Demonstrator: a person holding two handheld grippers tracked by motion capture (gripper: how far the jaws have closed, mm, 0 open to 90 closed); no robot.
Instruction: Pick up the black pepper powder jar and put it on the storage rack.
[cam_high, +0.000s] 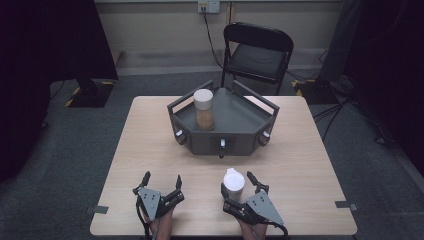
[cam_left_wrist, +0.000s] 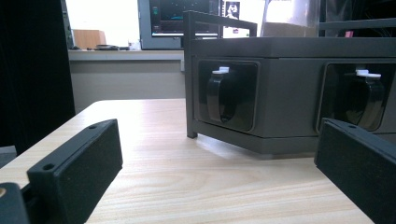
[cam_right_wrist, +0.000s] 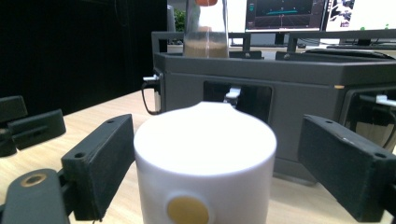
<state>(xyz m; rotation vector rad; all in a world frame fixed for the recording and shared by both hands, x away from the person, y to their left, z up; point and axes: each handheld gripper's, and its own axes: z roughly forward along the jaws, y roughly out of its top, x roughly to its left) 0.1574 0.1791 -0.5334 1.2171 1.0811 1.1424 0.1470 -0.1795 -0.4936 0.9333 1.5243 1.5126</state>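
A white lidded container (cam_high: 233, 182) stands on the wooden table (cam_high: 300, 165) near the front edge, between the jaws of my right gripper (cam_high: 236, 181). In the right gripper view the container (cam_right_wrist: 205, 172) bears a round gold mark; the left pad (cam_right_wrist: 100, 168) sits right beside it and the right pad (cam_right_wrist: 341, 168) stands clear of it. My left gripper (cam_high: 162, 178) rests open at the front left, nothing between its fingers (cam_left_wrist: 79, 172). A clear jar (cam_high: 204, 109) with a white lid and brown contents stands on the dark grey box (cam_high: 235, 141).
The grey box has rails on top and recessed black knobs (cam_left_wrist: 222, 95) in its side walls. It fills the table's far middle. A black folding chair (cam_high: 257, 52) stands behind the table. Monitors (cam_right_wrist: 285, 14) glow in the background.
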